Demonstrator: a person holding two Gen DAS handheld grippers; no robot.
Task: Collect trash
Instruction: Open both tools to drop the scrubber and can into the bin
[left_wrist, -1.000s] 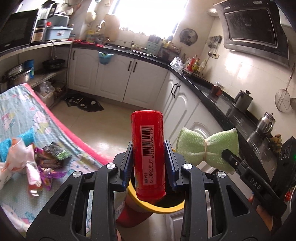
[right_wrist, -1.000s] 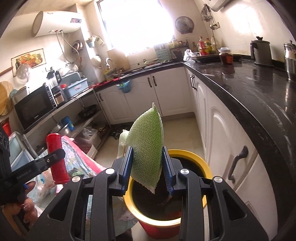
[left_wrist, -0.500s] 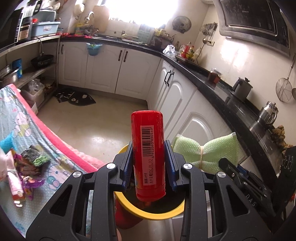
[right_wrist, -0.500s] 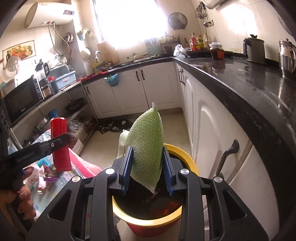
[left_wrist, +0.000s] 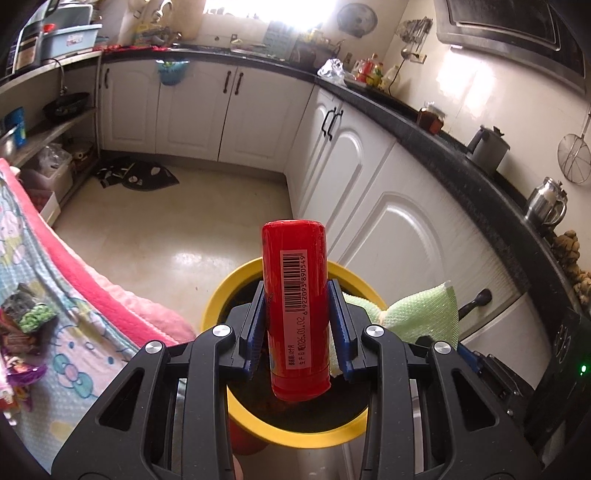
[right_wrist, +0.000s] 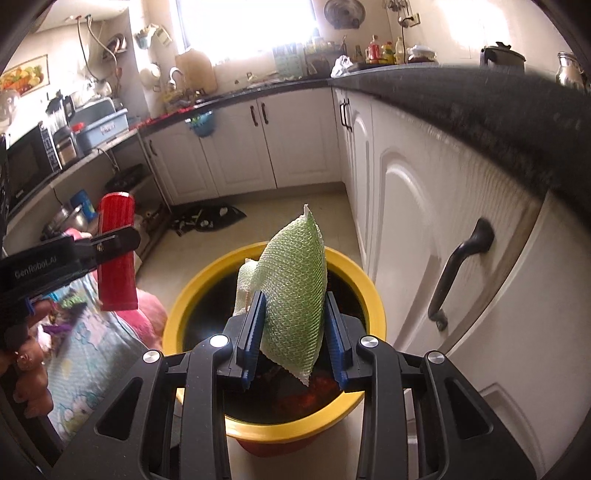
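My left gripper (left_wrist: 295, 328) is shut on a red cylindrical tube (left_wrist: 295, 306) with a barcode label, held upright over the yellow-rimmed red trash bin (left_wrist: 218, 291). My right gripper (right_wrist: 293, 332) is shut on a green mesh sponge (right_wrist: 295, 295), held over the same bin (right_wrist: 177, 314). The sponge also shows at the right in the left wrist view (left_wrist: 424, 314). The tube and left gripper show at the left in the right wrist view (right_wrist: 116, 251). The bin's inside is dark.
A table with a pink and blue cartoon cloth (left_wrist: 66, 325) holds several wrappers (left_wrist: 29, 314) left of the bin. White cabinets (left_wrist: 388, 236) under a black counter (left_wrist: 498, 177) stand right of the bin. A dark mat (left_wrist: 136, 175) lies on the tiled floor.
Both grippers have moved lower and further over the bin, still holding the tube and the sponge. The table has slid to the left of the view.
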